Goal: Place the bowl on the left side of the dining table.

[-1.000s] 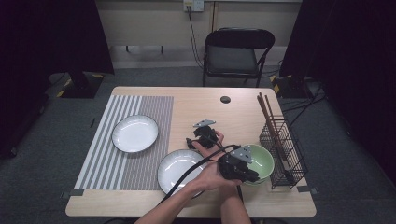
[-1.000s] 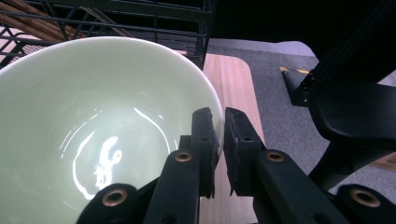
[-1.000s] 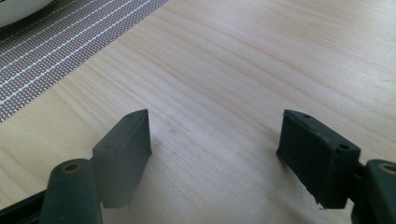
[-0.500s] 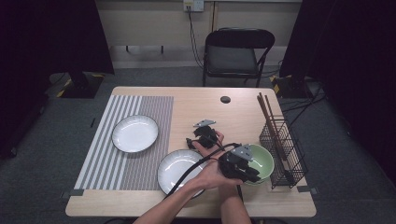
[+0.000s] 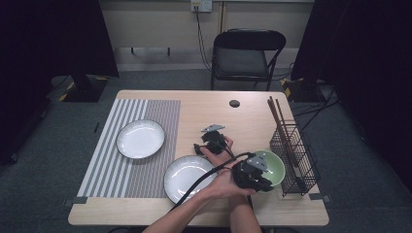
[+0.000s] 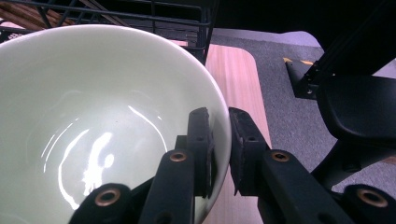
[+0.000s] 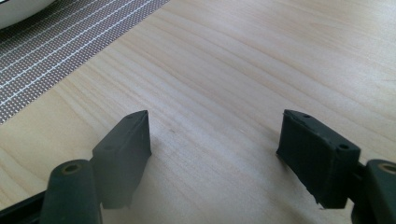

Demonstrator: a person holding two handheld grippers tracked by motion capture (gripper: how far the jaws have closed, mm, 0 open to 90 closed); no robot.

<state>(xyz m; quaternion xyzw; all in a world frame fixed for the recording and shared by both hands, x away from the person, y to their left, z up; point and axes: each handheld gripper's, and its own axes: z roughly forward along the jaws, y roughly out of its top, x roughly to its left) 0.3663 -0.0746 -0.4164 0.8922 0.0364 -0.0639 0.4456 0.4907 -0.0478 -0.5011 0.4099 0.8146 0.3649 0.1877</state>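
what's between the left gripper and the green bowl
Nothing visible. The left gripper already has the green bowl by its rim, one jaw inside and one outside, next to the wire basket.

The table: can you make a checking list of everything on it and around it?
Surface: wooden table, striped placemat at its left.
Job's things: green bowl, beside wire basket.
Clutter: two white plates; chopsticks in the basket; dark round spot.
Grippers: left tongs clamp the bowl's rim; right tongs open over bare wood.
Cables: black cable trails over the near plate.
Surroundings: folding chair, grey carpet.
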